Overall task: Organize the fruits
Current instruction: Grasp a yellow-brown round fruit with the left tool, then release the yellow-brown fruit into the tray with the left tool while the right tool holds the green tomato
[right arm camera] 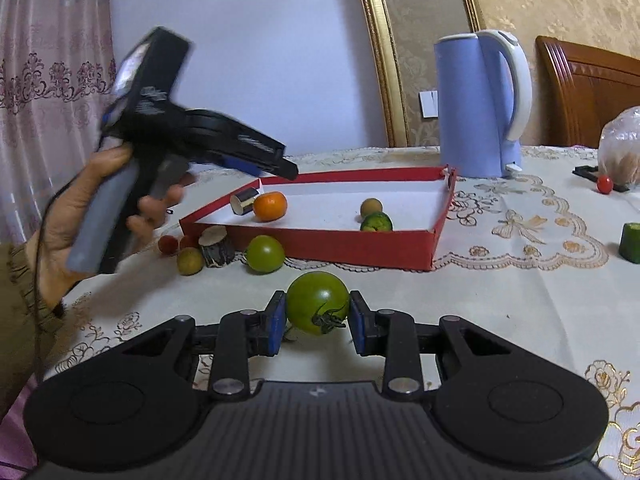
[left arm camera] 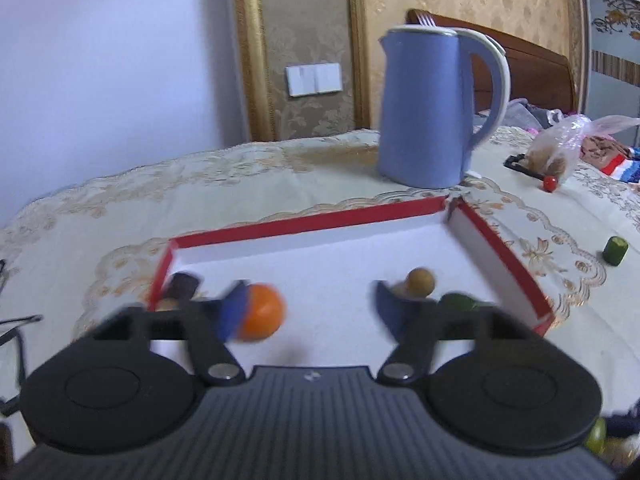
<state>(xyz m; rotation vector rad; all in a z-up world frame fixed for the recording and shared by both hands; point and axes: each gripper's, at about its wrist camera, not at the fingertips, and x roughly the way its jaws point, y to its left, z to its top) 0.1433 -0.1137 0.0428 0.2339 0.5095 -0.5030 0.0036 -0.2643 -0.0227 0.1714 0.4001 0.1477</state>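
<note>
A red box with a white floor (left arm camera: 304, 222) (right arm camera: 320, 246) holds an orange (left arm camera: 262, 317) (right arm camera: 271, 206), a tan round fruit (left arm camera: 420, 281) (right arm camera: 371, 207), a dark green fruit (left arm camera: 460, 303) (right arm camera: 376, 223) and a dark cylinder (right arm camera: 245, 201). My left gripper (left arm camera: 308, 312) (right arm camera: 276, 168) is open above the box; the orange lies just inside its left finger. My right gripper (right arm camera: 317, 322) is shut on a green tomato (right arm camera: 318, 302), low over the tablecloth in front of the box.
A blue kettle (left arm camera: 430, 108) (right arm camera: 480, 104) stands behind the box. In front of the box's left end lie a green tomato (right arm camera: 265, 253), a yellowish fruit (right arm camera: 190, 261), a wood stump (right arm camera: 217, 246) and red fruits (right arm camera: 168, 245). A green chunk (right arm camera: 632, 242), red cherry (right arm camera: 605, 184) and plastic bag (right arm camera: 620, 152) are at the right.
</note>
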